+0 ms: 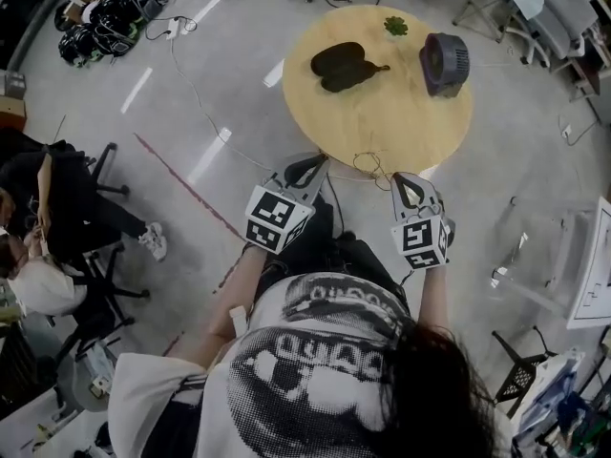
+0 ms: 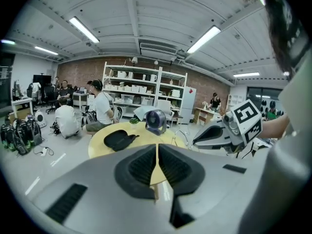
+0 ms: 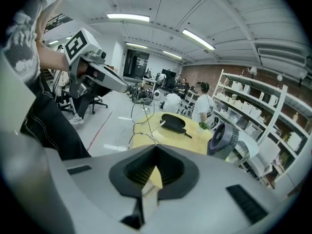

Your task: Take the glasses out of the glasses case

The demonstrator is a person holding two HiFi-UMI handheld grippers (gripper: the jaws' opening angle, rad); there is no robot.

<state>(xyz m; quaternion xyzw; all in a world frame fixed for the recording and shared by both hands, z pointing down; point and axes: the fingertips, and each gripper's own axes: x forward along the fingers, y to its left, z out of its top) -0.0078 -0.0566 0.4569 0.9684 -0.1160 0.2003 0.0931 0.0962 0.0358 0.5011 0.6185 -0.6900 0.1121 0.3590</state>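
Both the left tongs (image 1: 305, 167) and right tongs (image 1: 411, 185), pressed together and empty, hover by the round tabletop's (image 1: 387, 122) near rim; the dark glasses case (image 1: 342, 66) lies well ahead at upper centre, long axis roughly left-right, nearer the left tongs.

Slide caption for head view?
Left tool and right tool, both shut, held short of a round table with black glasses case and fan.

No readable text, no labels, no numbers
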